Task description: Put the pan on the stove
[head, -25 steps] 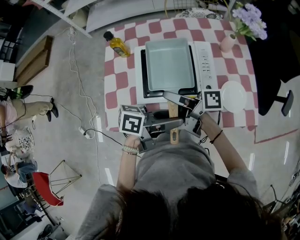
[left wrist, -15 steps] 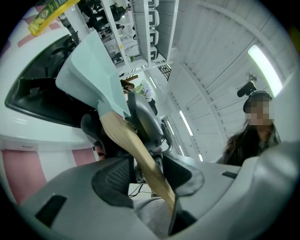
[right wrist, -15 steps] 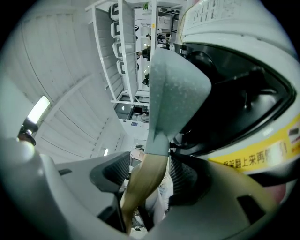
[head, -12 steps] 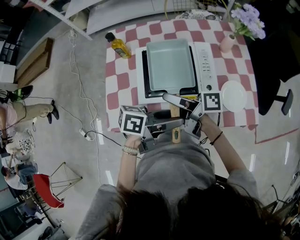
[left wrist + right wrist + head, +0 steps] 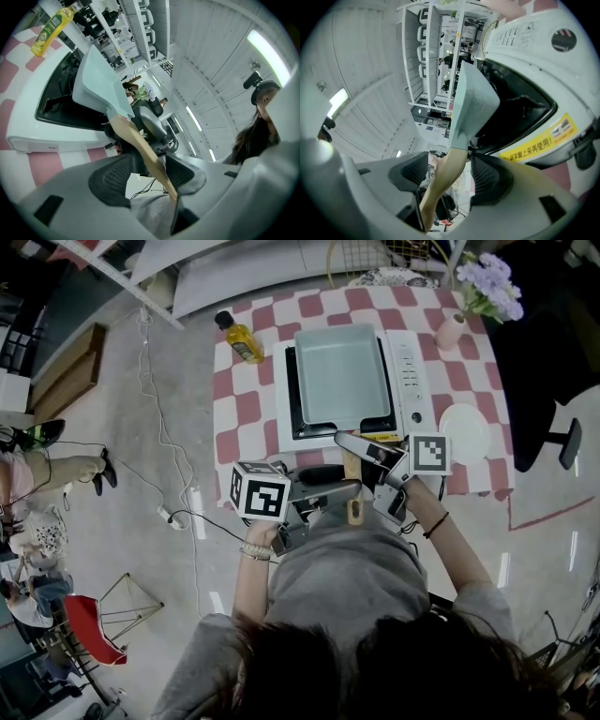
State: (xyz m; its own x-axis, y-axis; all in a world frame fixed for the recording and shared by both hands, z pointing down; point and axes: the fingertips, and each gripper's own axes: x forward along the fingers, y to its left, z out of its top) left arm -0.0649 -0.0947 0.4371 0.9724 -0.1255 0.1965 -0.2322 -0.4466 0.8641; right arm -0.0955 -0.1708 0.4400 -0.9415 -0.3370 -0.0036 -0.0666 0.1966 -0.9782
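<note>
A pale green rectangular pan (image 5: 343, 371) sits on the white stove (image 5: 405, 371), its wooden handle (image 5: 352, 493) pointing toward me over the table's near edge. My left gripper (image 5: 337, 482) reaches in from the left and my right gripper (image 5: 361, 470) from the right, both at the handle. In the left gripper view the handle (image 5: 140, 143) runs between the left gripper's (image 5: 150, 176) opening jaws with gaps at the pads. In the right gripper view the handle (image 5: 447, 171) lies between the right gripper's (image 5: 452, 180) opening jaws, with the right pad clear of it.
The table carries a red and white checked cloth (image 5: 246, 404). A yellow oil bottle (image 5: 237, 332) stands at its far left, a white plate (image 5: 466, 432) right of the stove, a pink vase with purple flowers (image 5: 457, 326) at the far right. Cables (image 5: 159, 427) lie on the floor.
Both grippers' jaws have spread apart around the wooden handle. The left gripper has drifted slightly left and toward me. The pan has stayed on the stove.
</note>
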